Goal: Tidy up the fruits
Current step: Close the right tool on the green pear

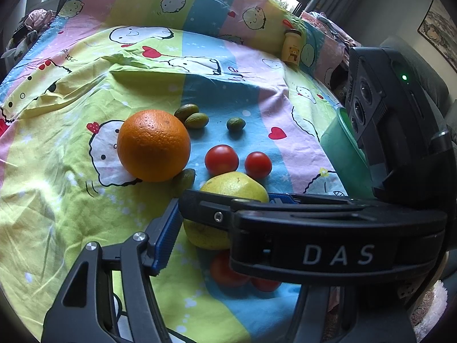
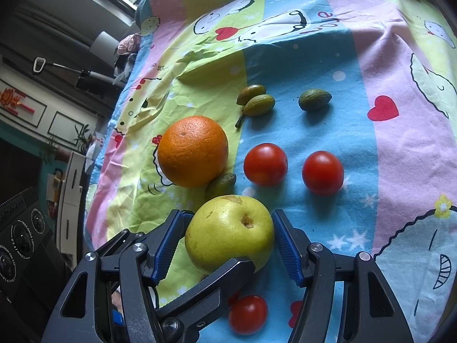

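Right gripper (image 2: pixel 227 214) tilted down over the cartoon-print sheet (image 2: pixel 400 157), fingers (image 2: pixel 285 245) about half spread and set astride a yellow-green apple (image 2: pixel 228 231). Right-hand blue pad up against the apple's skin, left-hand pad just beside it with a sliver of sheet showing lower down. Cannot tell whether the apple is actually squeezed.

Left gripper (image 1: pixel 228 200) angled in from the side across the same apple (image 1: pixel 234 185). One blue-padded finger just beside its near edge, the other finger mostly hidden behind the right gripper's body. Cannot tell its spread or hold for sure.

Beyond the right fingertips and to their left: an orange (image 2: pixel 192 151), with one small green fruit (image 2: pixel 221 183) tucked against its base. Straight ahead of the fingertips, two red tomatoes (image 2: pixel 265 164) (image 2: pixel 322 173) side by side, apart from each other. Farther ahead, a touching pair of small green fruits (image 2: pixel 257 101) and a single one (image 2: pixel 315 100). Behind the fingertips, between the finger bases, another tomato (image 2: pixel 248 317). Off to the right in the left wrist view, a green cup (image 1: pixel 340 154).
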`<state>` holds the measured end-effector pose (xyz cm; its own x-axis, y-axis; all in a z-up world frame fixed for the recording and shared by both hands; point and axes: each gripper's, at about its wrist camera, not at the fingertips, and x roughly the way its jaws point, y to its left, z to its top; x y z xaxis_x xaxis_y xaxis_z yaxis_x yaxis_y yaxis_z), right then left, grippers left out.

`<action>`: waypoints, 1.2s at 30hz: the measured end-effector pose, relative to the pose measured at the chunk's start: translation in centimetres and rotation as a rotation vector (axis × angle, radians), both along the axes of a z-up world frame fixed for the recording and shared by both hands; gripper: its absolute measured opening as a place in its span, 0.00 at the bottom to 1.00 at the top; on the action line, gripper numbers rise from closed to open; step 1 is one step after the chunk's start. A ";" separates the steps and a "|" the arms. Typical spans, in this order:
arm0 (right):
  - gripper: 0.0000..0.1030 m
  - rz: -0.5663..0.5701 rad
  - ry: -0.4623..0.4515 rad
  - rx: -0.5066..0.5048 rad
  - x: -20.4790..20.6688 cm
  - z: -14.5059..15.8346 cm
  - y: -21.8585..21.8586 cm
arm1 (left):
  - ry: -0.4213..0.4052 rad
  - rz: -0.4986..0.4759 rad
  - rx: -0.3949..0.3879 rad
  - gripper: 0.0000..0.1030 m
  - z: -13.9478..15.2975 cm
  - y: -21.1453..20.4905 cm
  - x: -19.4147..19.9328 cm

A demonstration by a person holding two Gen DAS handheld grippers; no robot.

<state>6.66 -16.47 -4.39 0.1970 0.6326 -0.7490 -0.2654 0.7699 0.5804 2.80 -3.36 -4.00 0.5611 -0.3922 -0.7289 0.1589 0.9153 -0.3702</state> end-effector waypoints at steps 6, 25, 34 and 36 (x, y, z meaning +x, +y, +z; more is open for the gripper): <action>0.64 0.002 -0.002 -0.001 0.0 0.0 0.0 | -0.001 0.001 0.003 0.59 0.0 0.0 0.0; 0.64 0.006 -0.003 0.009 -0.1 0.0 0.0 | -0.003 0.000 0.004 0.59 0.0 -0.1 -0.2; 0.64 0.001 -0.067 -0.011 -0.6 1.2 0.0 | -0.048 -0.012 -0.012 0.59 0.8 0.1 -0.8; 0.64 -0.005 -0.091 -0.021 -0.7 1.6 0.0 | -0.067 -0.014 -0.006 0.55 1.0 0.1 -0.9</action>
<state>5.98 -16.48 -2.80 0.2677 0.6162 -0.7407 -0.3127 0.7827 0.5382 1.95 -3.30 -3.01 0.6029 -0.4043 -0.6878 0.1959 0.9107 -0.3636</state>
